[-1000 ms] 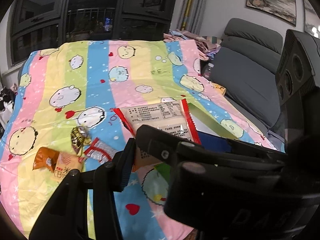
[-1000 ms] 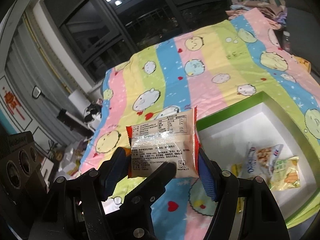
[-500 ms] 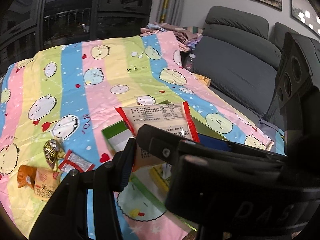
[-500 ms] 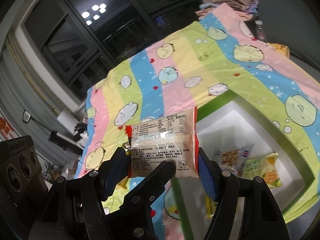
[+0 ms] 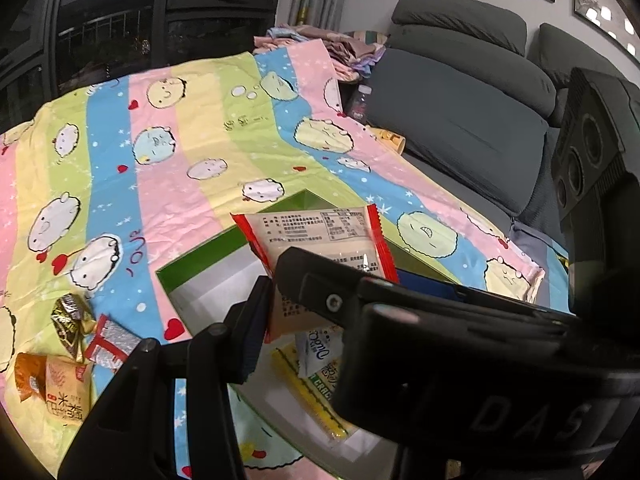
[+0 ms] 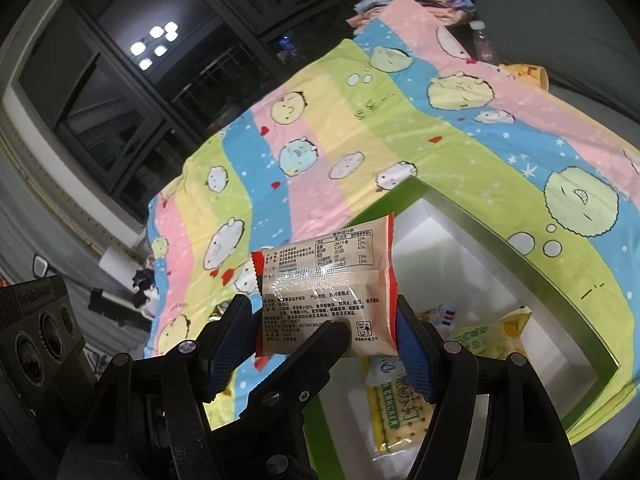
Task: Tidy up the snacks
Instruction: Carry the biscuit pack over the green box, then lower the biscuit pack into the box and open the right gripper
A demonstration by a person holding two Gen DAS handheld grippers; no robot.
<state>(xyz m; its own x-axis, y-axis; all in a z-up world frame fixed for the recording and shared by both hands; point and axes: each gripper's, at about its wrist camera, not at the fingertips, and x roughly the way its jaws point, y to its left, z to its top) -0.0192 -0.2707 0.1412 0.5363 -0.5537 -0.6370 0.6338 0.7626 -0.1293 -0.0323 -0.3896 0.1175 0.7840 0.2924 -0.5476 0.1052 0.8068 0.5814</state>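
- Left wrist view: I see the snack packet (image 5: pixel 320 240) pinched between both grippers. My left gripper (image 5: pixel 264 320) closes narrow on its lower edge, and the right gripper's black finger crosses in front. The packet hangs over the green-rimmed box (image 5: pixel 192 264), white inside, near the front edge of the striped cartoon blanket (image 5: pixel 160 168). Crinkly wrappers (image 5: pixel 72 344) lie at the blanket's left edge.
- Right wrist view: my right gripper (image 6: pixel 324 344) clamps the packet's (image 6: pixel 324 280) red-edged sides, glossy printed back facing me. Cracker packs (image 6: pixel 396 412) lie inside the box (image 6: pixel 480 220).
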